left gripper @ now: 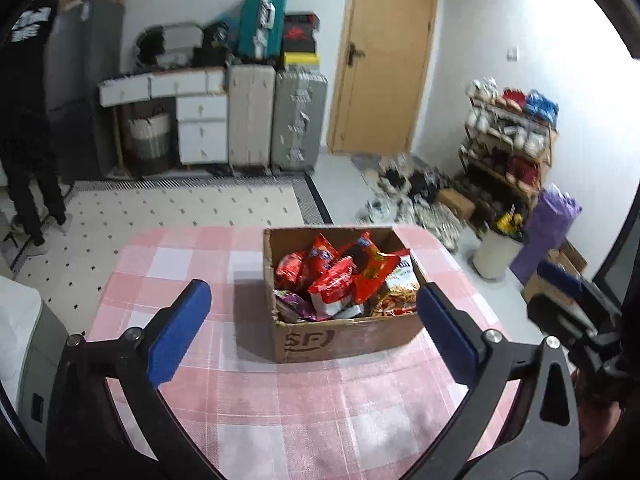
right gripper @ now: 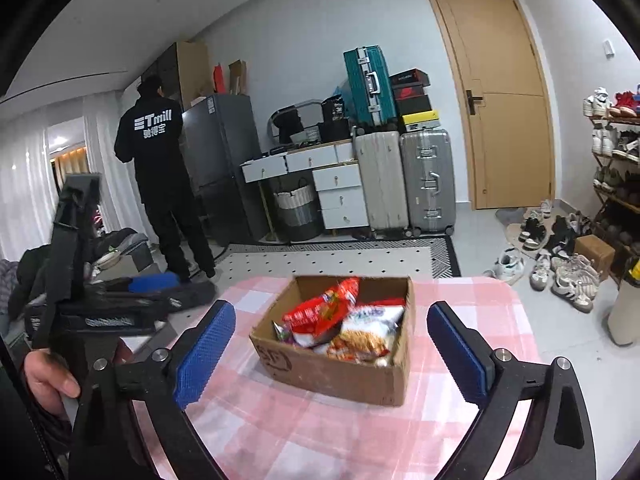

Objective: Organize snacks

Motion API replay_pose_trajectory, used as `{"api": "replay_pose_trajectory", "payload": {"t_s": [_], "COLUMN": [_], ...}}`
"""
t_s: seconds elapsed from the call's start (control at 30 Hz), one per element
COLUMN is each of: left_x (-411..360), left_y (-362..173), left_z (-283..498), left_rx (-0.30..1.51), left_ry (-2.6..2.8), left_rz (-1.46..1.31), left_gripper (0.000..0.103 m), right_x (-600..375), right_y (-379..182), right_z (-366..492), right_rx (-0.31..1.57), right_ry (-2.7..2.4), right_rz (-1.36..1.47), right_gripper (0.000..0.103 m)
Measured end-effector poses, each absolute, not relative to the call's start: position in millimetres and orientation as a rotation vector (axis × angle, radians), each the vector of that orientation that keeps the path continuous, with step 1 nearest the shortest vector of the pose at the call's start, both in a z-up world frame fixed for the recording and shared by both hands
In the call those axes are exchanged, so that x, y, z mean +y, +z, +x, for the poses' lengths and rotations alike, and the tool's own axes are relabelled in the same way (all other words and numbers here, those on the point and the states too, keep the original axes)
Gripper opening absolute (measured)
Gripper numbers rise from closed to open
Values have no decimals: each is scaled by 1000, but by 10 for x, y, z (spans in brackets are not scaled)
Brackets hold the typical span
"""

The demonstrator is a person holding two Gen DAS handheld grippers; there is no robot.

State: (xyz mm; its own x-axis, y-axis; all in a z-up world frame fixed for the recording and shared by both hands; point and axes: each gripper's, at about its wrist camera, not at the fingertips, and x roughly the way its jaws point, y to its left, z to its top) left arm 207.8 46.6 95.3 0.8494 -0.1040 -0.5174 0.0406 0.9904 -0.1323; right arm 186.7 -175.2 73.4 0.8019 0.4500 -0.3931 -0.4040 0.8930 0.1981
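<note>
Both claws, left claw (left gripper: 314,330) and right claw (right gripper: 330,352), are held spread wide with nothing between them; the snack-filled cardboard box (left gripper: 344,338) is seen on the pink-checked table (left gripper: 192,264).

L gripper (left gripper: 314,330): jaws spread wide, blue pads facing each other, nothing btwn them, pointing fwd and tilted down. R gripper (right gripper: 331,354): jaws likewise wide apart, empty, tilted down. Each gripper visible in other's view: R one at right edge of L wrist view, L one at left edge of R wrist view. Hand (right gripper: 46,376) wraps L gripper's handle, fingers curled round it. R hand not seen.
</note>
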Motion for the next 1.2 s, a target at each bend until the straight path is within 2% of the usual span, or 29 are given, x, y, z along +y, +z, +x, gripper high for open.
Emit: {"api": "replay_pose_trajectory", "payload": {"t_s": [0.27, 0.63, 1.0, 1.2], "left_x": [523, 555, 583, 612], "left_y": [564, 13, -387, -468], "left_z": [1504, 1071, 816, 858], "left_rx": [416, 397, 341, 360], "left_ry": [38, 82, 105, 114], "left_rz": [-109, -60, -41, -42], "left_gripper": [102, 102, 102, 102], "right_x": [-1875, -1965, -1882, -1932], "right_y": [326, -151, -349, -353], "right_z": [1355, 865, 628, 793], "right_rx": [353, 345, 277, 325], "right_ry": [394, 344, 317, 312], "right_rz": [91, 65, -17, 9], "right_gripper": [98, 99, 99, 99]}}
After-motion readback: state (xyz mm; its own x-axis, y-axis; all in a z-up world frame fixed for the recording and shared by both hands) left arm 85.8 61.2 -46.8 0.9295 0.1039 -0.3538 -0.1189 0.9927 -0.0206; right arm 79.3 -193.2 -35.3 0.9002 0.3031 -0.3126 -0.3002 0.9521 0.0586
